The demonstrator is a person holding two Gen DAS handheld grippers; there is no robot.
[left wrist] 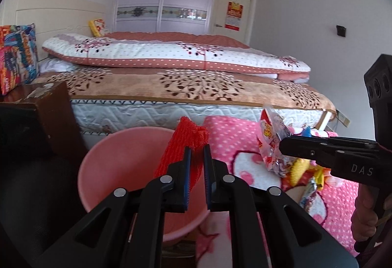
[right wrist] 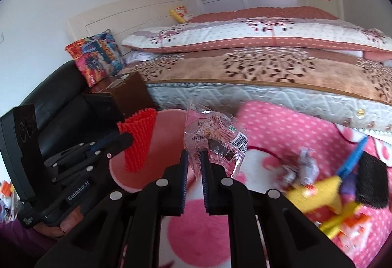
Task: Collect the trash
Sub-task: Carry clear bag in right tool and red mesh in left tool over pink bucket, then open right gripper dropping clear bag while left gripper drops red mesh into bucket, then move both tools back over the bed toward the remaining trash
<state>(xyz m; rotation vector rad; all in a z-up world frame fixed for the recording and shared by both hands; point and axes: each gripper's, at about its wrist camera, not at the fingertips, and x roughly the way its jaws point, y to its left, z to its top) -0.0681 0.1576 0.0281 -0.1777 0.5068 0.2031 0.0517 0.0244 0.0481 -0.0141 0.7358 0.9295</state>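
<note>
A red foam net sleeve (left wrist: 186, 145) is pinched between the pads of my left gripper (left wrist: 197, 153), which is shut on it. In the left wrist view it hangs in front of the pink basin (left wrist: 117, 165). My right gripper (right wrist: 194, 157) is shut on a crumpled clear plastic wrapper (right wrist: 215, 138) with printed labels. In the left wrist view that right gripper (left wrist: 281, 145) comes in from the right with the wrapper (left wrist: 269, 140) at its tip. In the right wrist view the left gripper (right wrist: 128, 139) and the net (right wrist: 138, 140) sit left of the basin (right wrist: 166, 135).
A heap of yellow, blue and black scraps (right wrist: 343, 189) lies on the pink dotted blanket (right wrist: 281, 126). The bed (left wrist: 171, 87) runs behind it. A brown nightstand (left wrist: 54, 106) and a black seat (right wrist: 61, 101) stand left of the basin. A hand (left wrist: 365, 216) holds the right gripper.
</note>
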